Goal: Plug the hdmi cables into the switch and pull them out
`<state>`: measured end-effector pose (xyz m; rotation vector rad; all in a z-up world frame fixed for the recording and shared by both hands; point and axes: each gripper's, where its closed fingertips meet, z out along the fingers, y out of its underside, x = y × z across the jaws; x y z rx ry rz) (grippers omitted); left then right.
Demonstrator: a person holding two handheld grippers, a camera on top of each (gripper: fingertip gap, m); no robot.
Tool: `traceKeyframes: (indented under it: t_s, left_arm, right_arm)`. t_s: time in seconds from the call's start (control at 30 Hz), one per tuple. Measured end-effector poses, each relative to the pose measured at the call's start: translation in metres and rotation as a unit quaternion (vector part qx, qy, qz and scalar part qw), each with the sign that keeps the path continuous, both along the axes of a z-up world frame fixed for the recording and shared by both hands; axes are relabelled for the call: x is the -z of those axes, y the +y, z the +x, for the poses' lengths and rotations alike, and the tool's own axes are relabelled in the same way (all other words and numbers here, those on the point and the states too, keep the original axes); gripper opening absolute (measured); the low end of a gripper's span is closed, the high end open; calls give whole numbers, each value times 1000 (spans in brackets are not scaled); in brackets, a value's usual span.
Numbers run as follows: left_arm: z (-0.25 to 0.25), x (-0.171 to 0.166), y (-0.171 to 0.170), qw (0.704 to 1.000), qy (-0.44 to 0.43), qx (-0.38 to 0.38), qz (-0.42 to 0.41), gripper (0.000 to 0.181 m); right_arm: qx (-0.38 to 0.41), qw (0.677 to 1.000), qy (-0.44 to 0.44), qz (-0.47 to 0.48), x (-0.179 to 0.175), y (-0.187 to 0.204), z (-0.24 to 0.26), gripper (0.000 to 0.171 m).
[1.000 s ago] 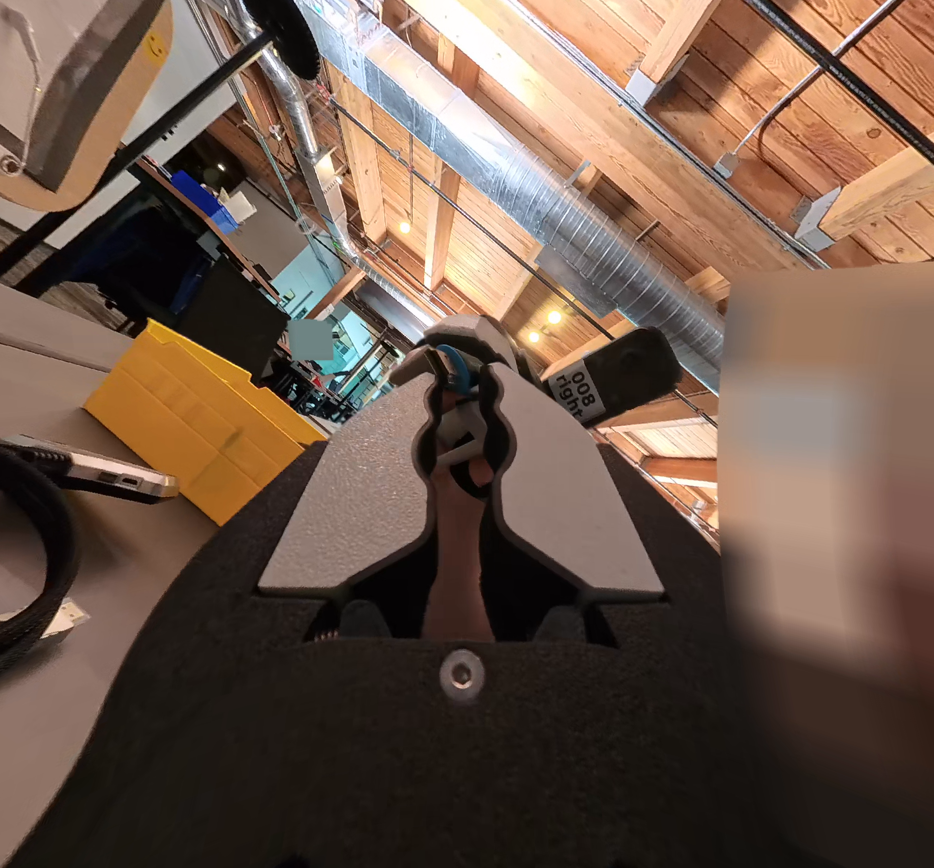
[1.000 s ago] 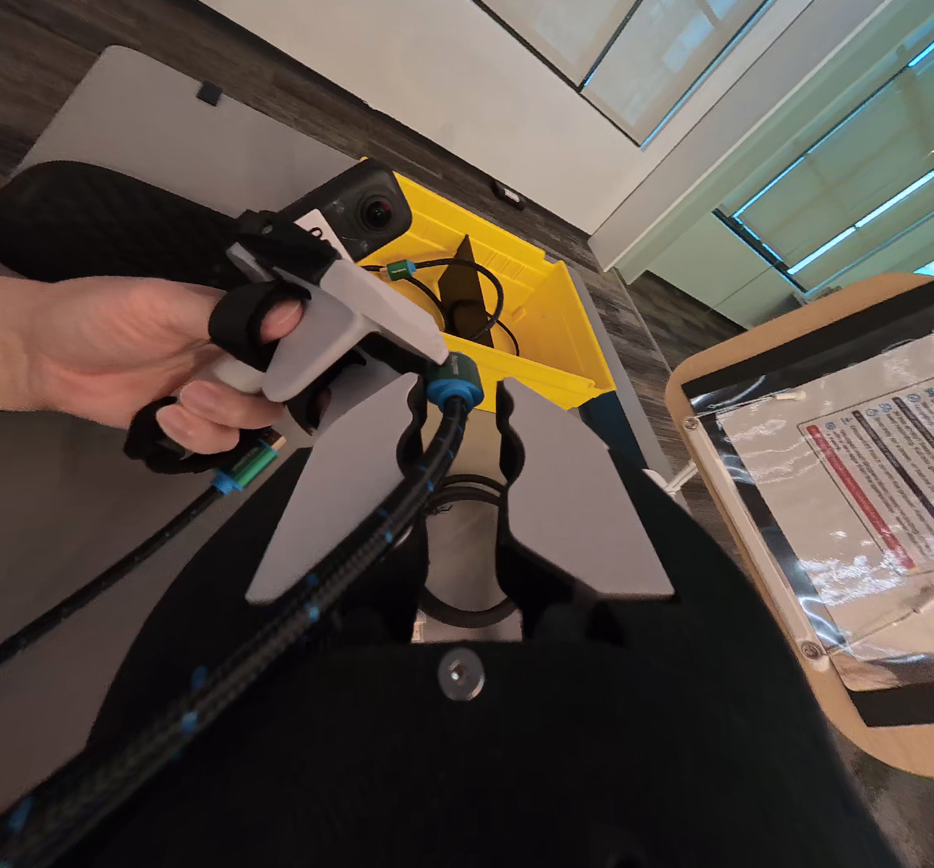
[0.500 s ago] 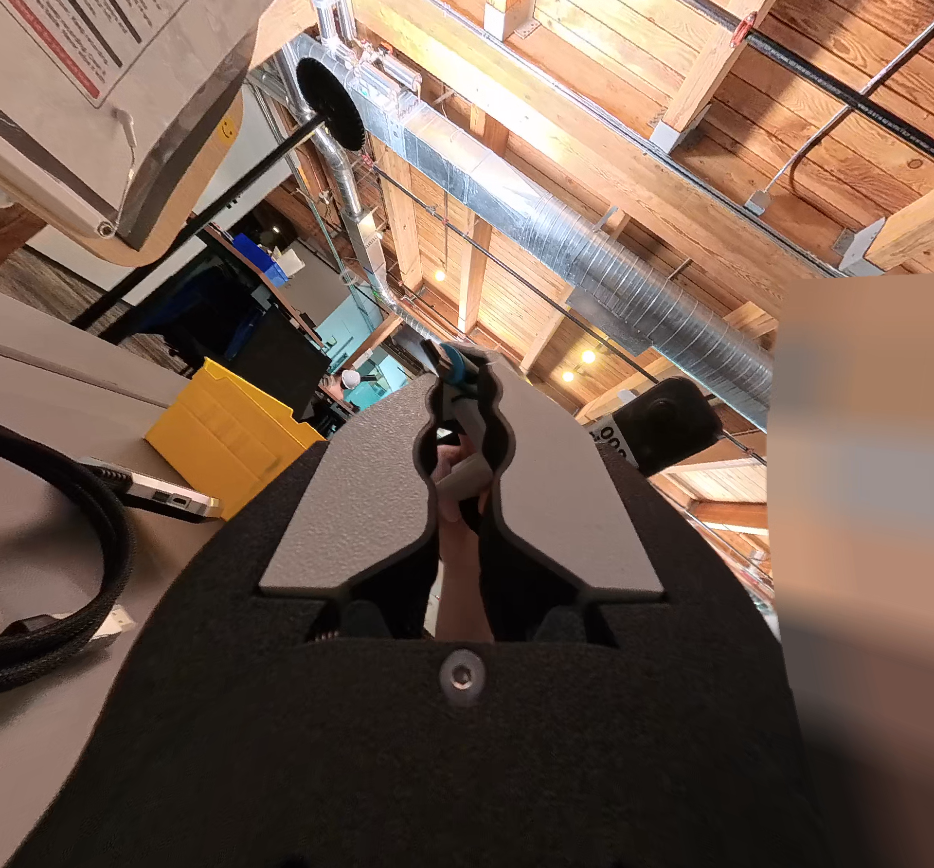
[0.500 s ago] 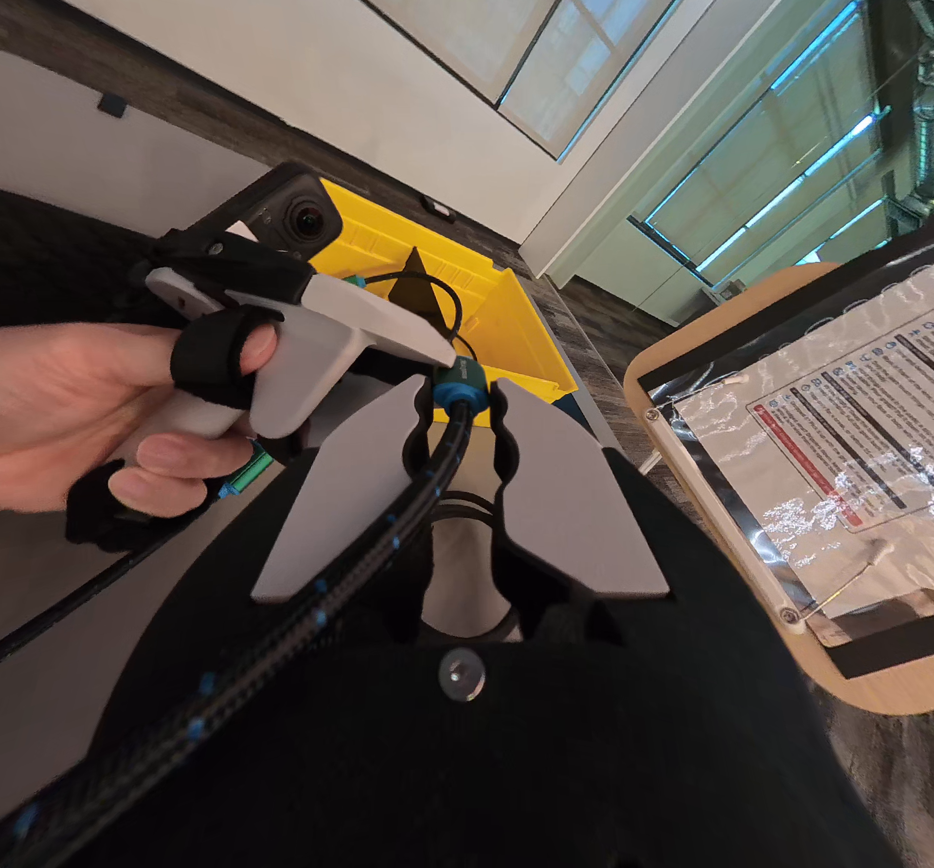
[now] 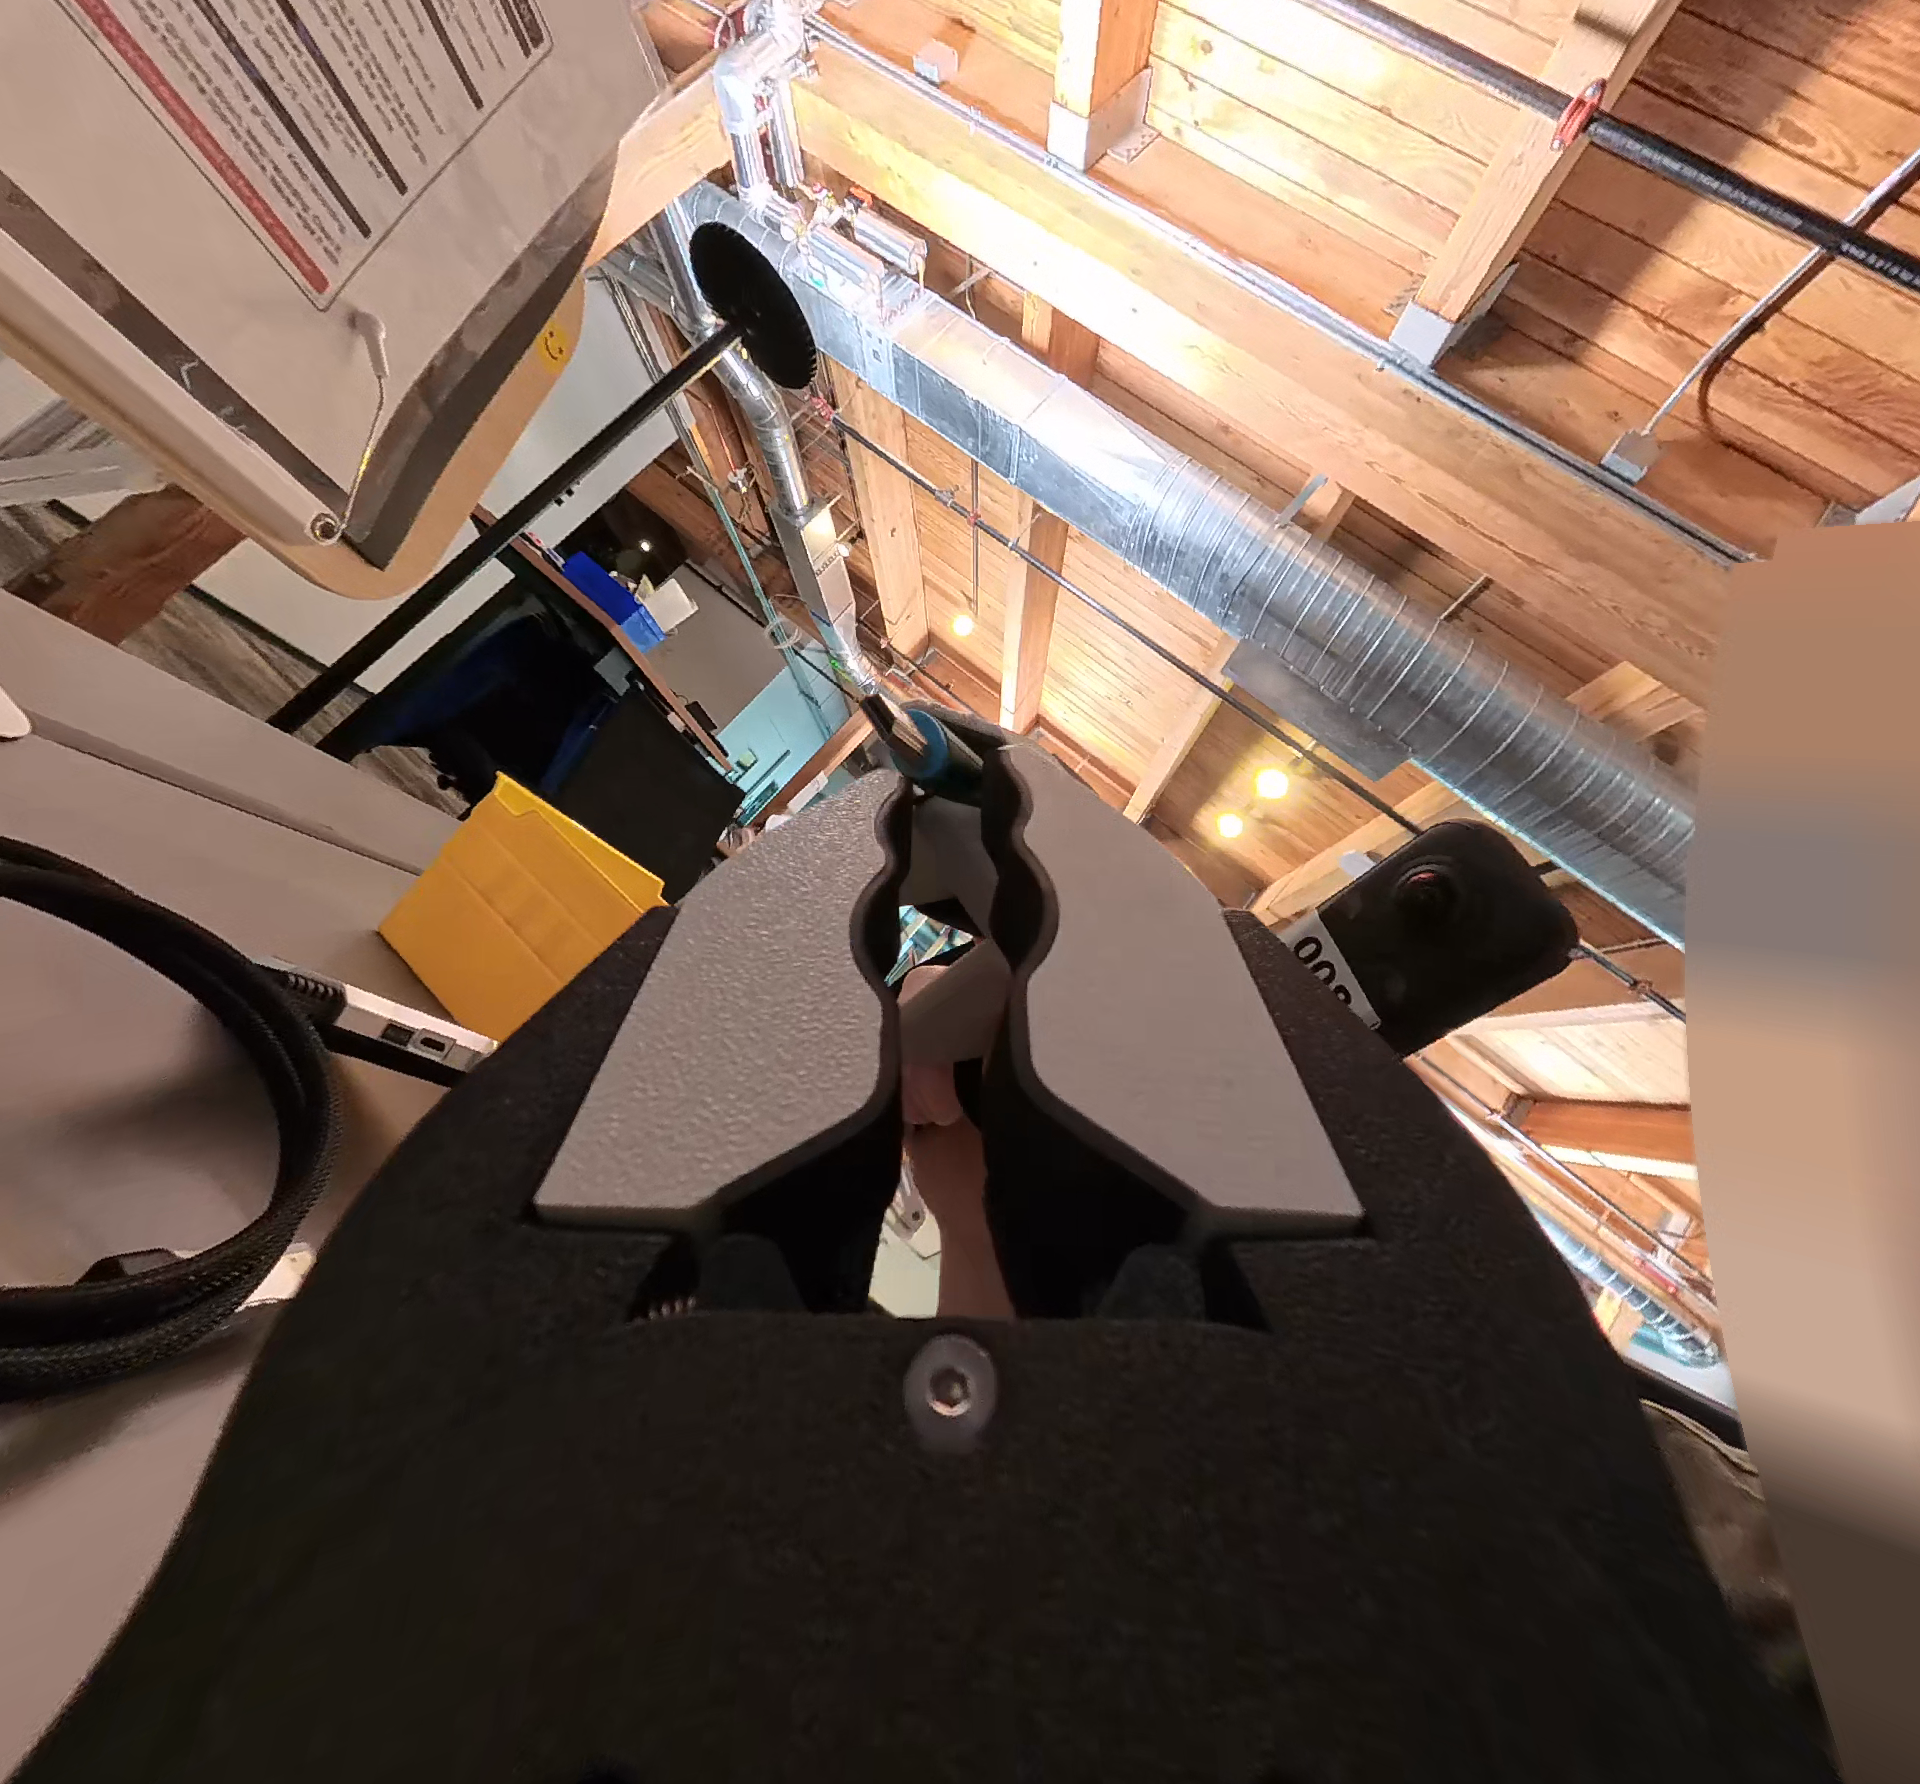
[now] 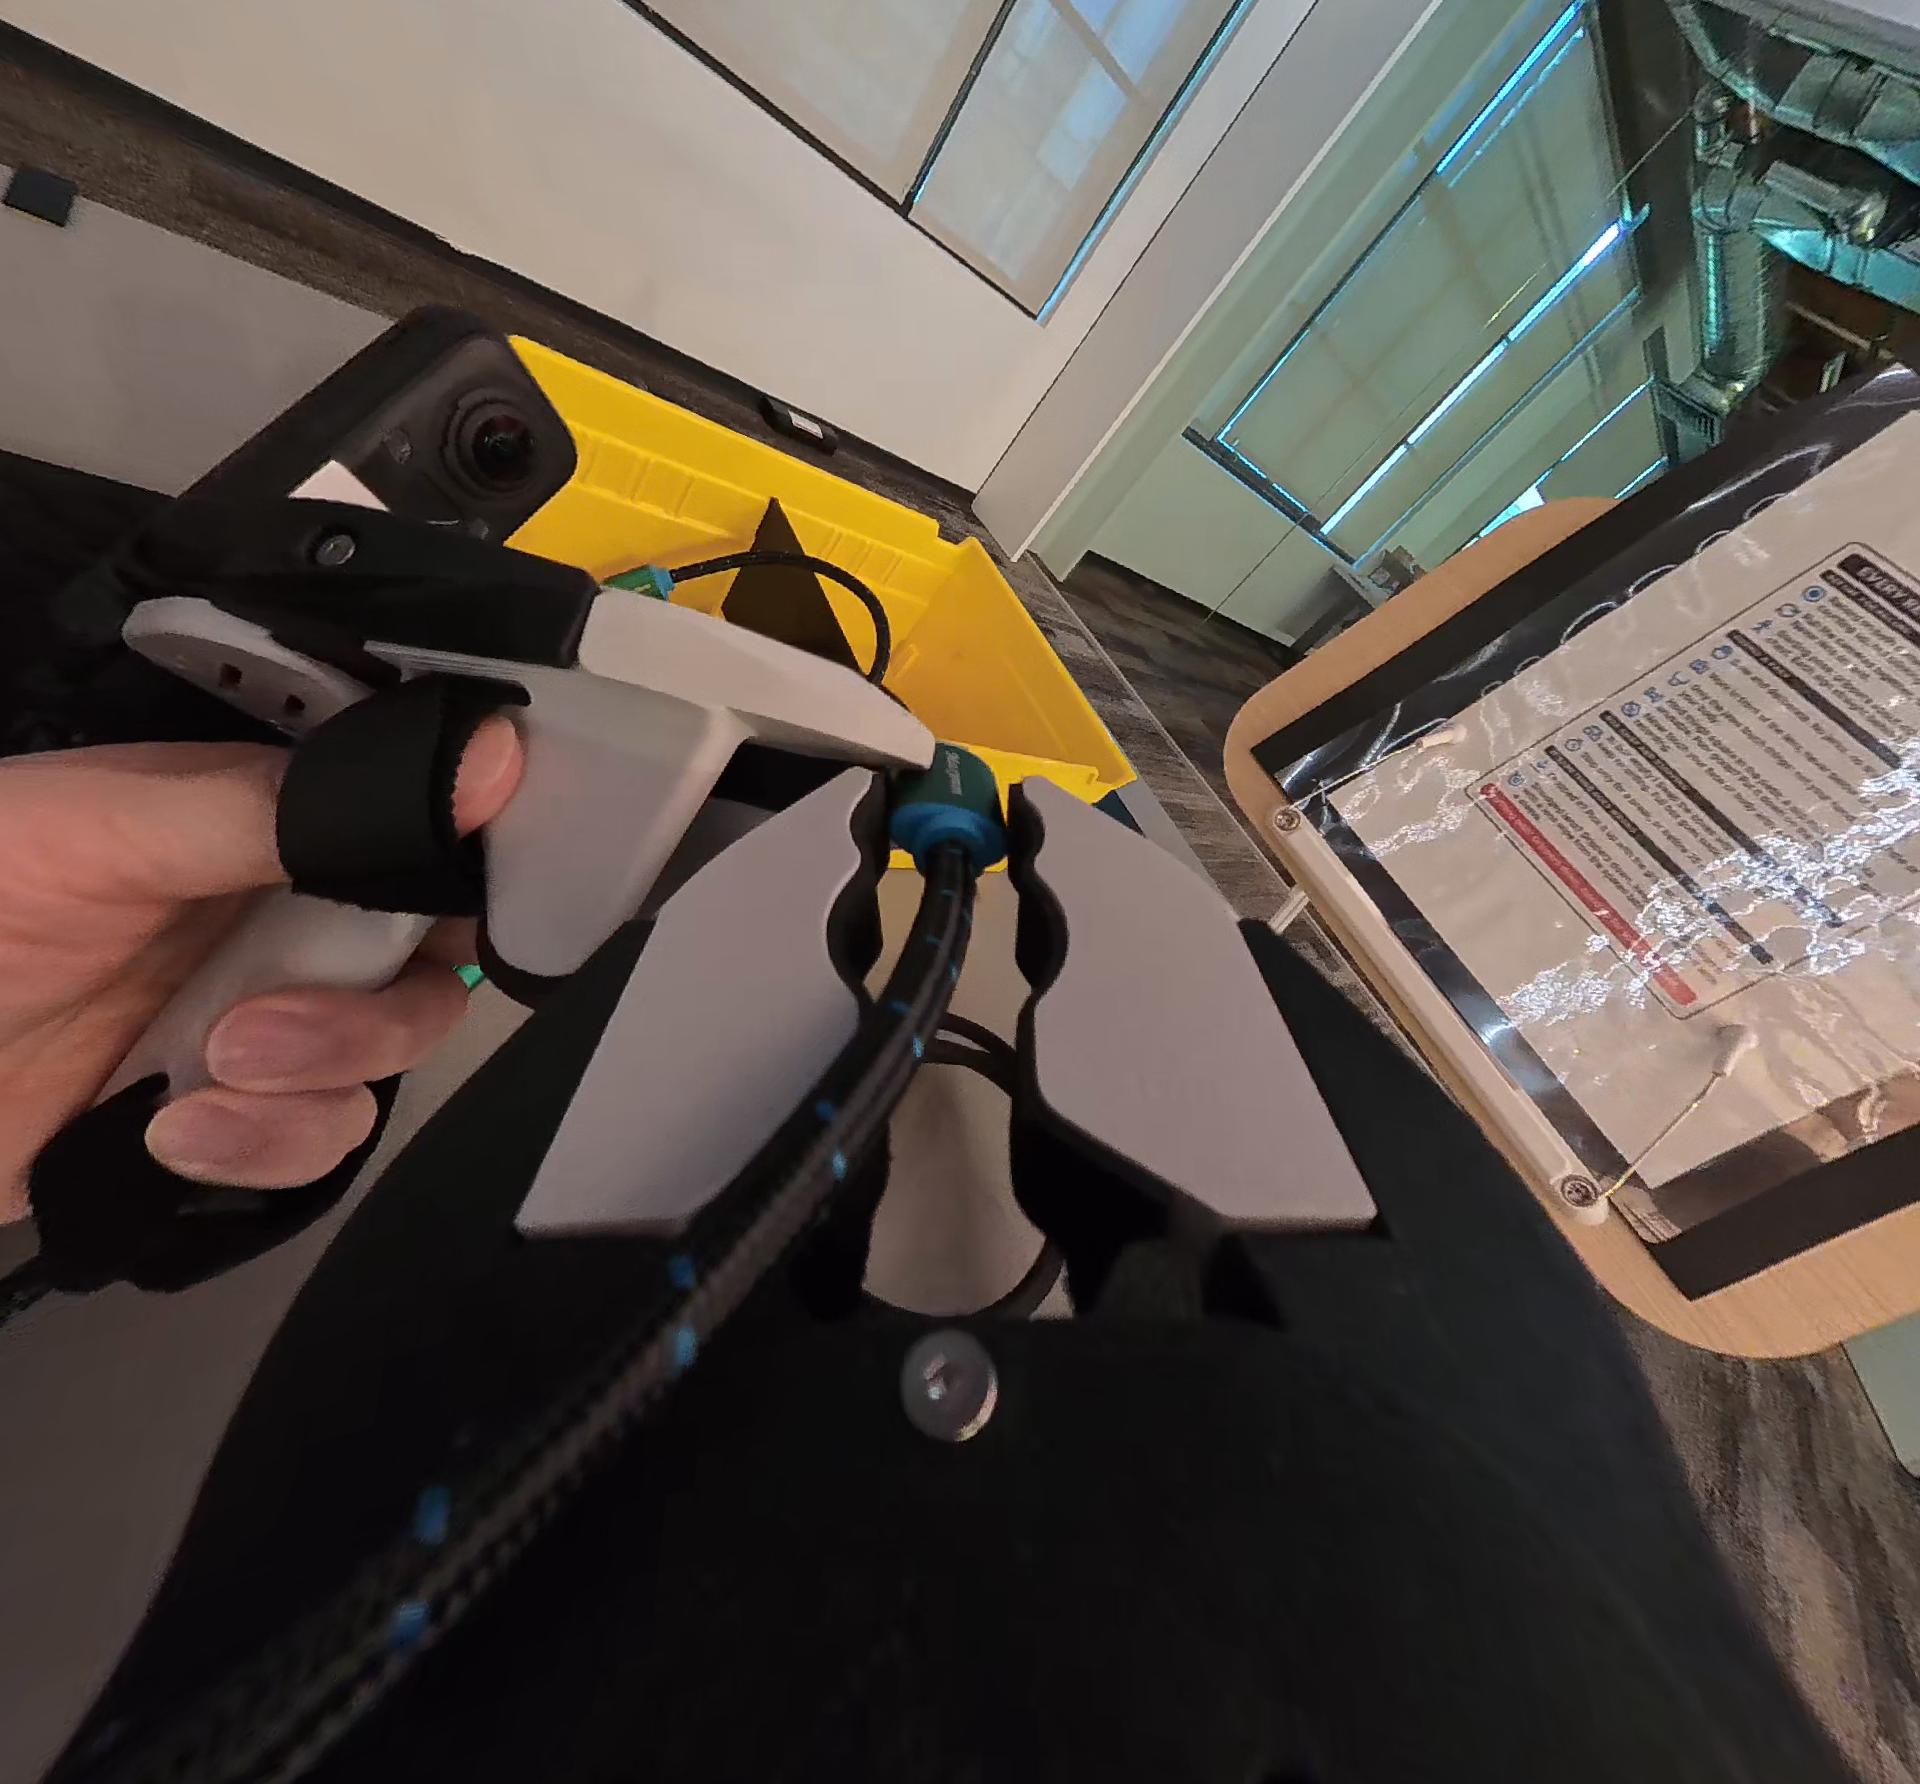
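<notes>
The HDMI plug (image 6: 948, 789), teal with a blue collar, sits between the tips of my right gripper (image 6: 945, 804), which is shut on it. Its black braided cable (image 6: 831, 1142) with blue flecks runs back over the left finger. My left gripper (image 5: 958, 770), held by a hand (image 6: 125, 924), meets the same plug (image 5: 932, 755) tip to tip and is closed on its front end. The silver switch (image 5: 400, 1026) lies on the grey table (image 5: 125, 1090) at the left, apart from both grippers, with a black cable (image 5: 296, 1100) looped at it.
A yellow bin (image 6: 966, 633) stands just beyond the grippers, with a thin black cable and green plug (image 6: 636, 581) inside; it also shows in the left wrist view (image 5: 520, 903). A wooden board with a laminated sheet (image 6: 1662, 861) stands close on the right.
Both grippers have tilted upward together with the plug still between them. The left gripper's tip has stayed at the plug while the views swung toward the ceiling and windows.
</notes>
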<state>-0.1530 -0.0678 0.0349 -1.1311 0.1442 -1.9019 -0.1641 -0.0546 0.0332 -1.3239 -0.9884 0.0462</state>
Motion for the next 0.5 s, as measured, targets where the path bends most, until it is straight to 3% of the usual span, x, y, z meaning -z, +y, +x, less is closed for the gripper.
traceKeyframes:
  t_s: [0.37,0.5]
  left_arm:
    - [-1,-1,0,1000,6,0,13,14]
    - [-16,-1,8,997,55,-33,32,37]
  right_arm:
    - [-13,999,-20,30,-5,-2,3,21]
    - [-54,996,-55,44,-24,-5,17,21]
